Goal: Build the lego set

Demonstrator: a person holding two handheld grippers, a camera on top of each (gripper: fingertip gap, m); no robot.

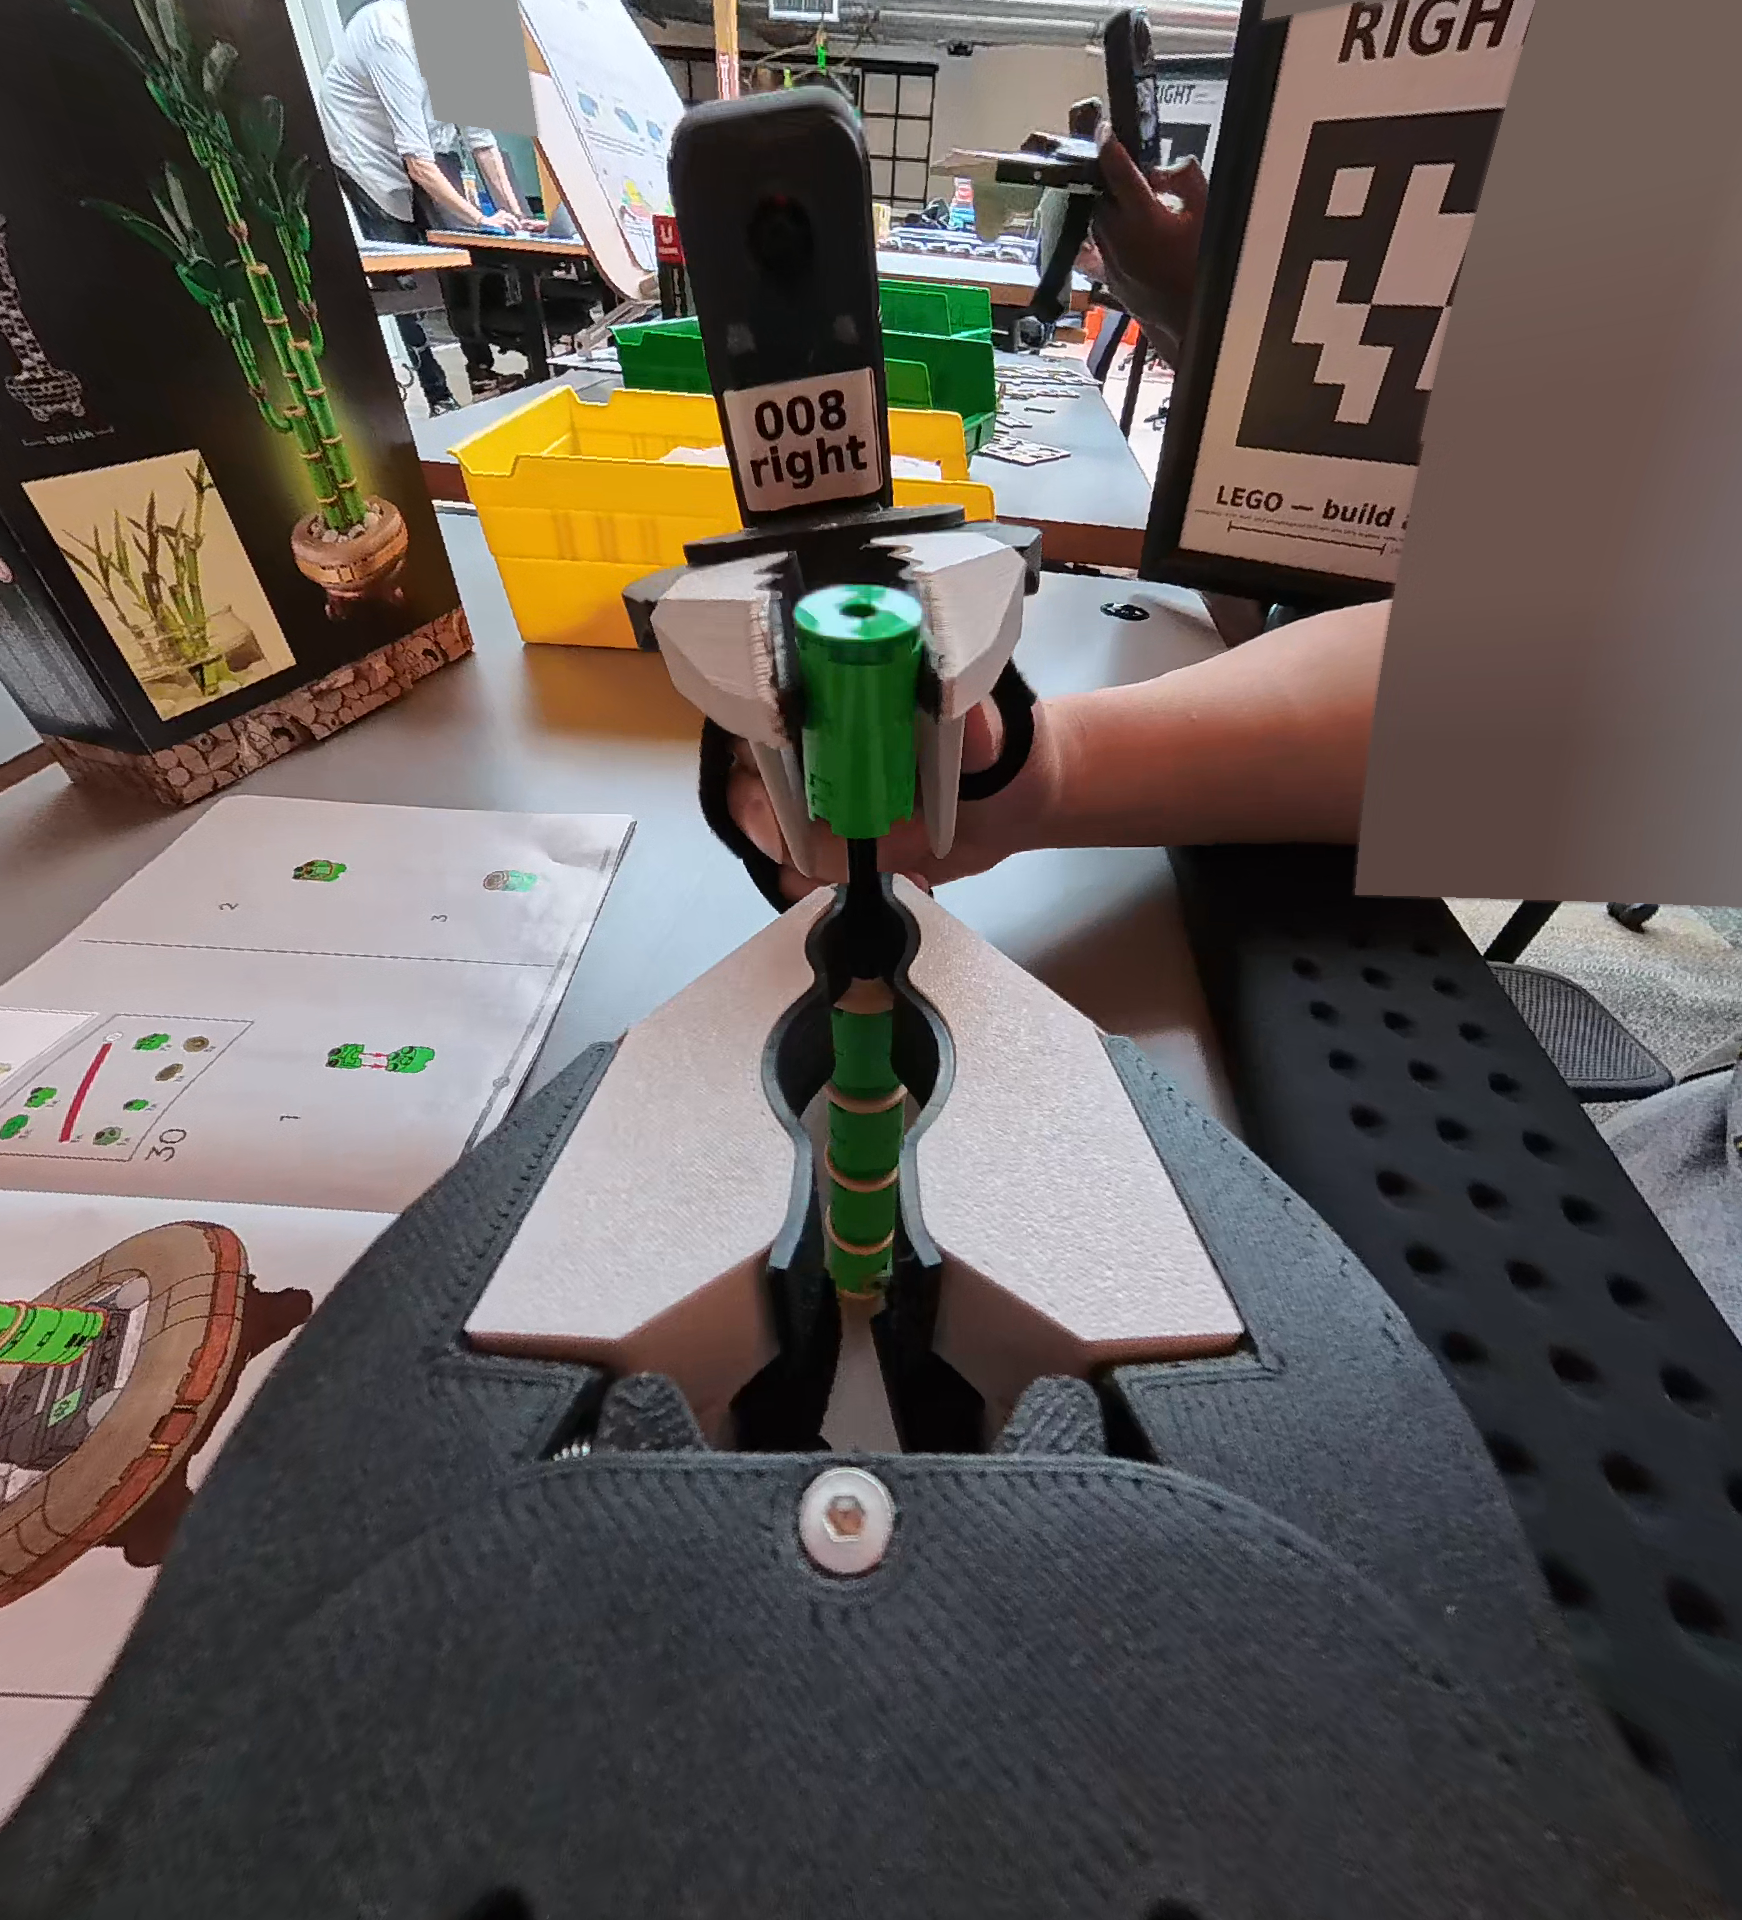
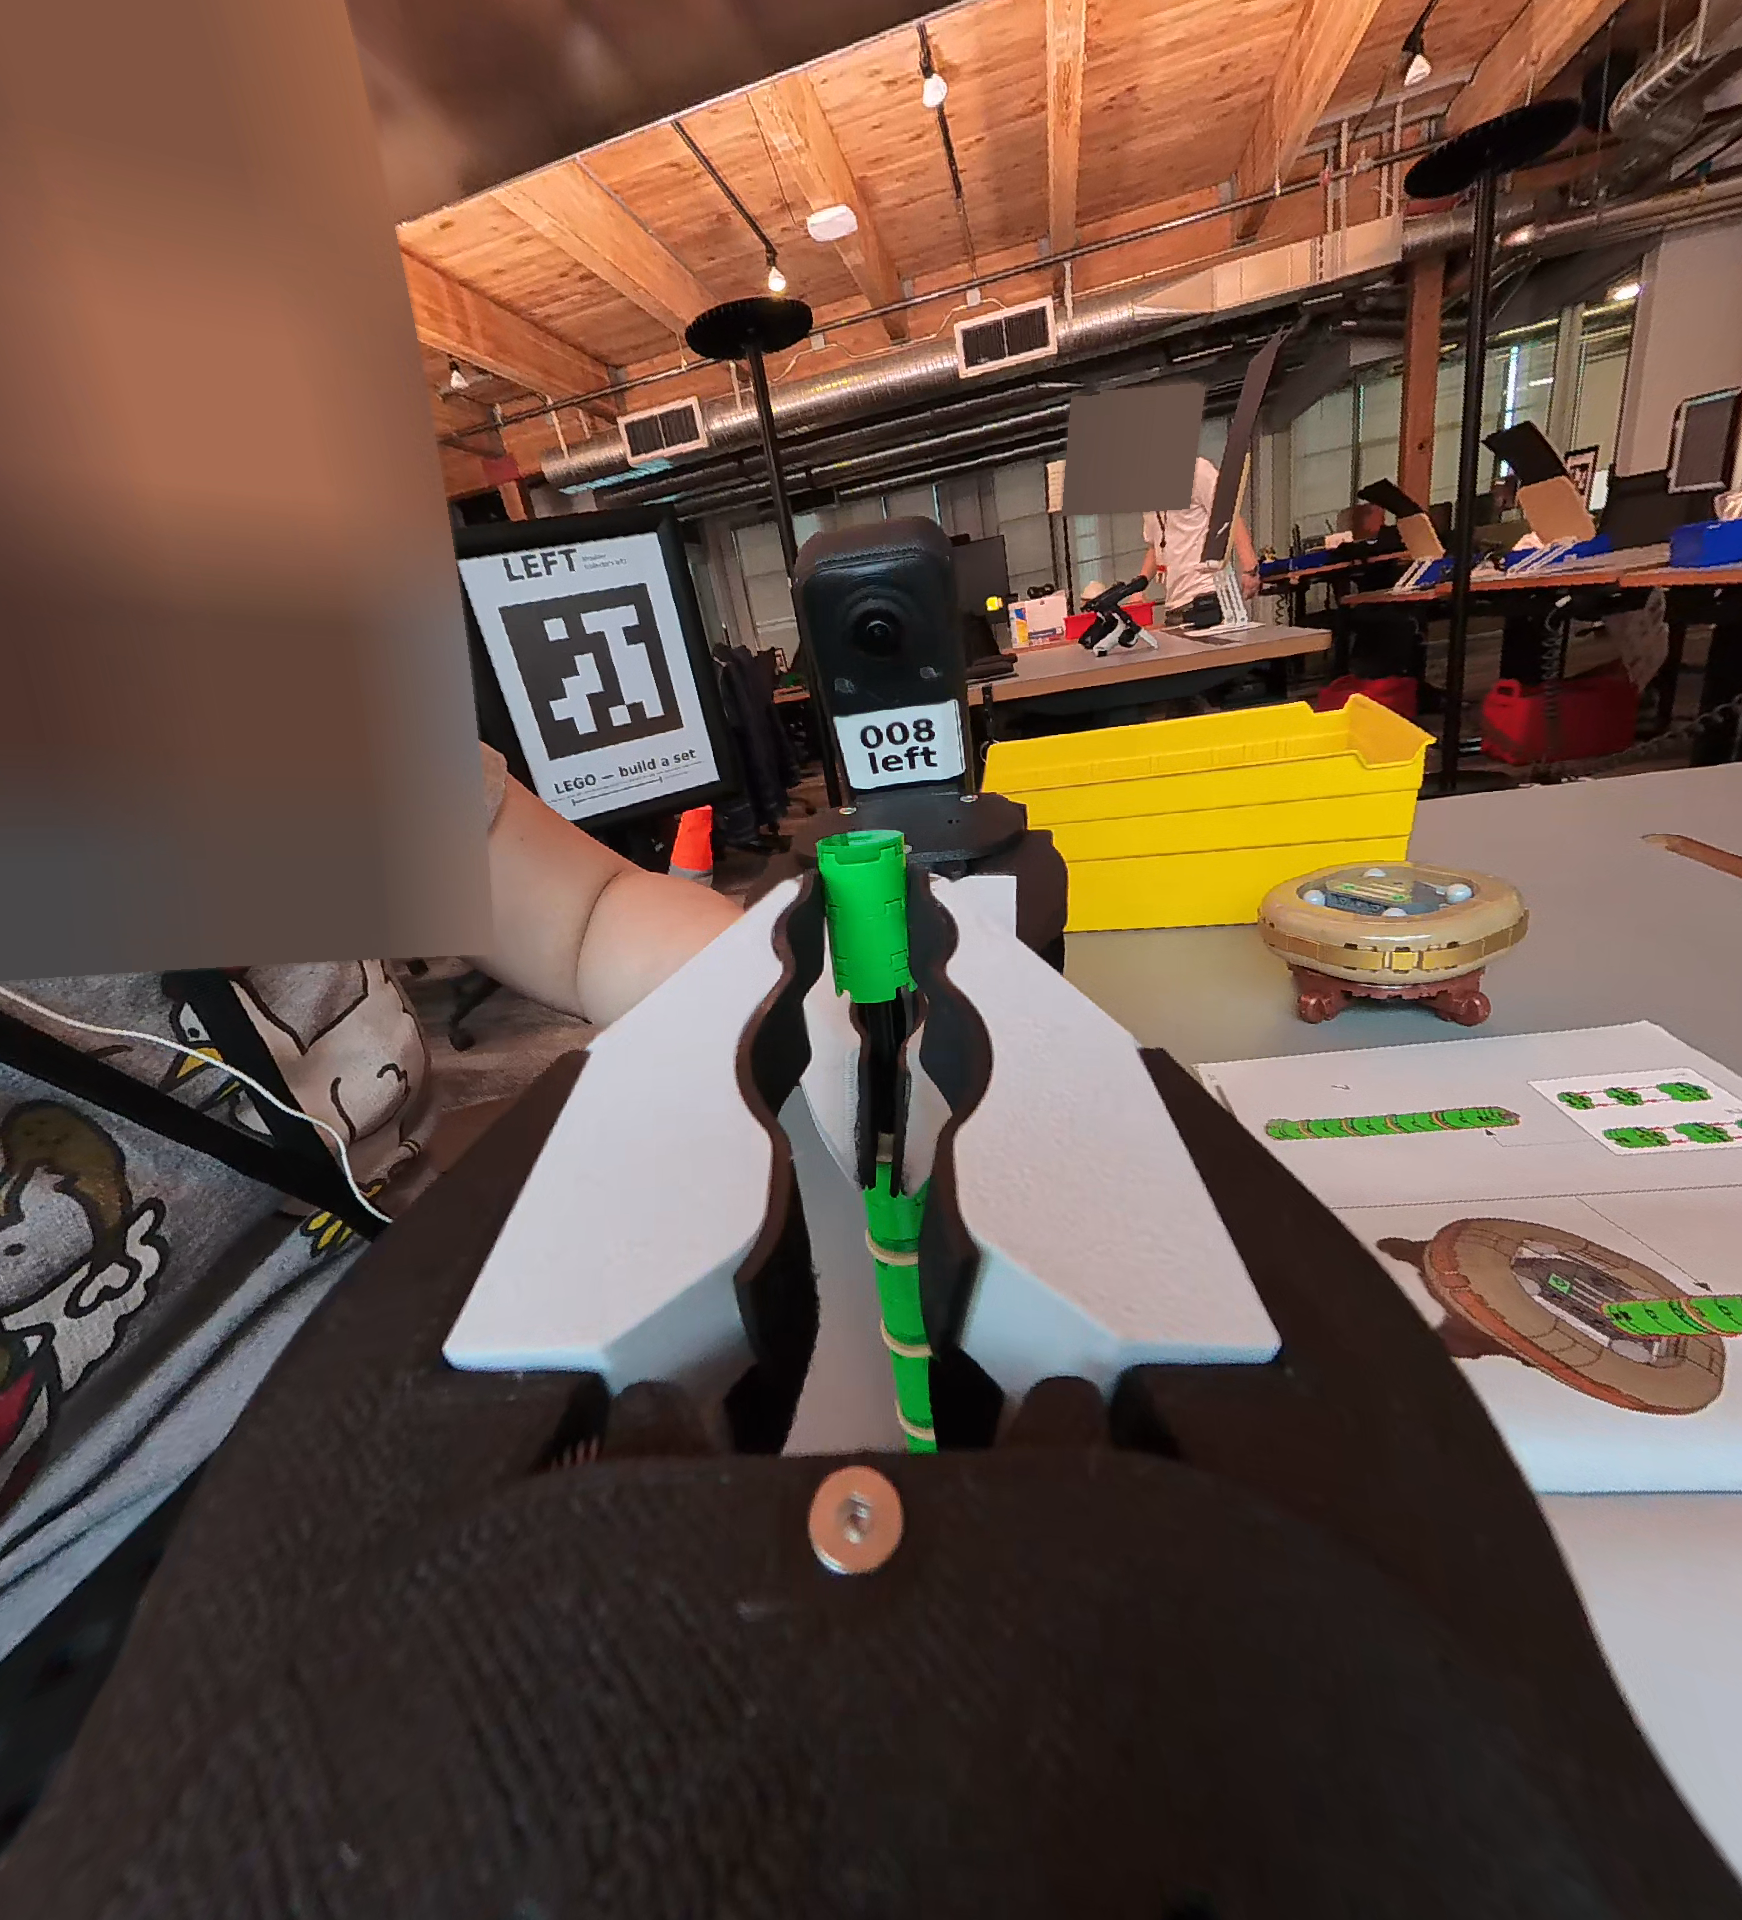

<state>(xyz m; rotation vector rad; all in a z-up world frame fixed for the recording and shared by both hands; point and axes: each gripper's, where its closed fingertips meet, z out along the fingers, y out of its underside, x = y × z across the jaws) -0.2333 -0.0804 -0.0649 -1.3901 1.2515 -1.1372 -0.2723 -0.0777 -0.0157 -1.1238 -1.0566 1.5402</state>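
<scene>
In the left wrist view my left gripper (image 1: 865, 930) is shut on a green bamboo stalk (image 1: 862, 1153) with tan rings. A black axle (image 1: 862, 868) sticks out of the stalk past my fingertips. My right gripper (image 1: 867, 844) faces me, shut on a green cylinder piece (image 1: 859, 707) that sits on the axle's far end. In the right wrist view my right gripper (image 2: 865, 906) grips that cylinder (image 2: 862, 914) at its tips; the axle (image 2: 882, 1070) and ringed stalk (image 2: 898, 1320) run below between my fingers. Both are held above the table edge.
A round tan pot base (image 2: 1392, 935) on brown feet stands on the table. The open instruction booklet (image 1: 223, 1039) lies to the left, the set's box (image 1: 171, 416) behind it. A yellow bin (image 1: 576, 520) sits farther back. A black perforated chair (image 1: 1469, 1195) is on the right. About 5 centimetres separates my left fingertips from my right.
</scene>
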